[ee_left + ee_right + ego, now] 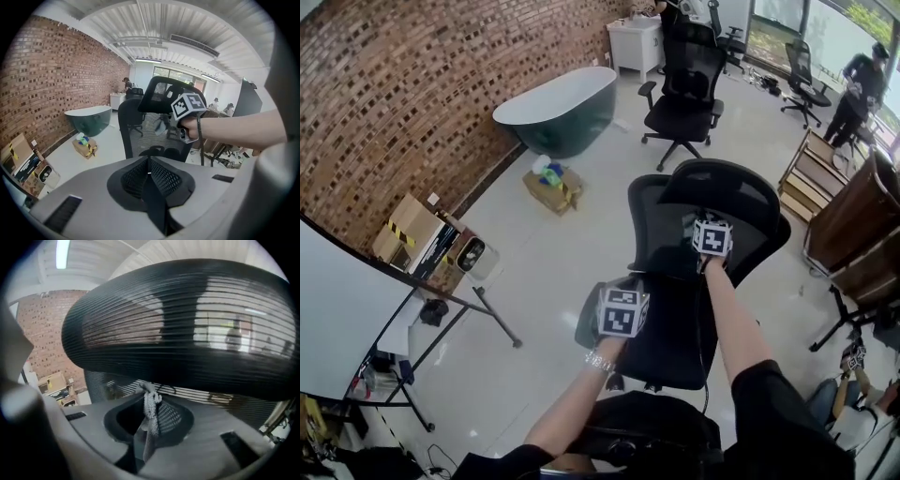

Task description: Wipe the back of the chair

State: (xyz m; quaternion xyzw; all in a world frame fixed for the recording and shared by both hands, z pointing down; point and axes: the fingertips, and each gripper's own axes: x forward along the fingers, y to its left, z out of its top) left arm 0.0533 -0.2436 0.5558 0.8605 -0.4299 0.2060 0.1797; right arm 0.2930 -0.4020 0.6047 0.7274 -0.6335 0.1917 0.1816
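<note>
A green bathtub [558, 111] stands by the brick wall [412, 84], a cardboard box [551, 190] near it

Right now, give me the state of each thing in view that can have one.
left claw: shut, empty, held short of the chair.
right claw: shut on the cloth, just under the headrest.
cloth: bunched, pinched in the right claw.
chair: upright, its mesh back toward the person.
bathtub: upright on the floor by the brick wall.
</note>
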